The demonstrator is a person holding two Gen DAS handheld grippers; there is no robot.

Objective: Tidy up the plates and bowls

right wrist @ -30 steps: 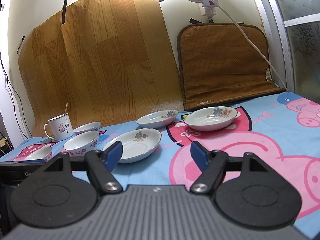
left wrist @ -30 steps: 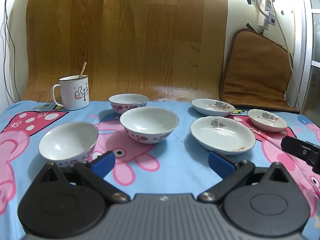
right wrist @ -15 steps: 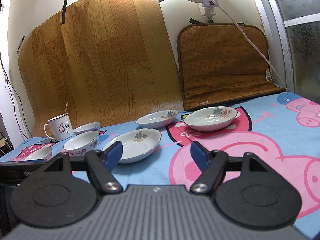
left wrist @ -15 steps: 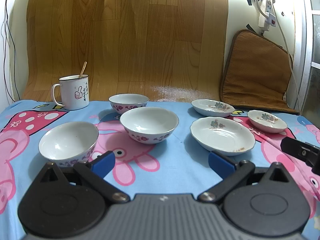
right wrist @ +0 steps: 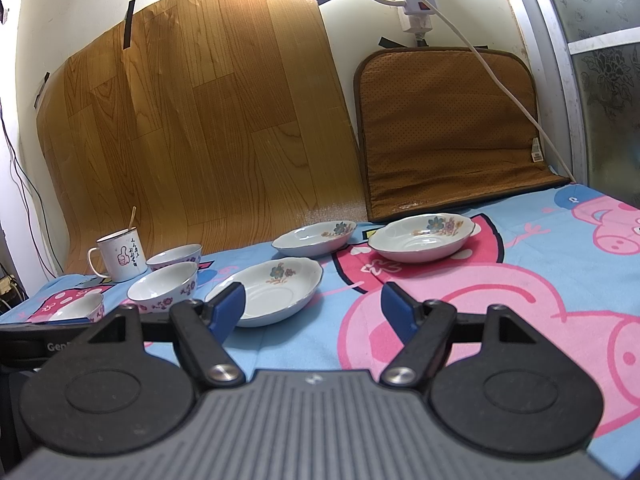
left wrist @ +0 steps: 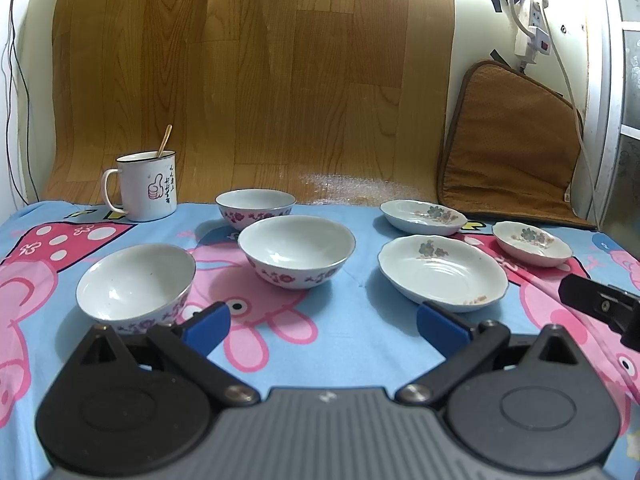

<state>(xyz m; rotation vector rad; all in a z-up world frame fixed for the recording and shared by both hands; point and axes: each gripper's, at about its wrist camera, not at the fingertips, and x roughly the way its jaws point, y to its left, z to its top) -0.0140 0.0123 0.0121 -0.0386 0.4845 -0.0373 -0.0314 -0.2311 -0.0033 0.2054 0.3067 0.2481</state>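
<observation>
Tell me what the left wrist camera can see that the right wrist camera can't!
Only the left wrist view shows all of the nearest bowl and a bit of the right hand-held gripper's black body at its right edge. Only the right wrist view shows the tape strips on the wooden sheet and the wide pink pig print. Both show the mug with its spoon, three bowls, three flowered plates, the brown cushion, and open hand-held grippers.

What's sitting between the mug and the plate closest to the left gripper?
In the left wrist view, two bowls: the back bowl and the middle bowl lie between the mug and the nearest plate.
</observation>
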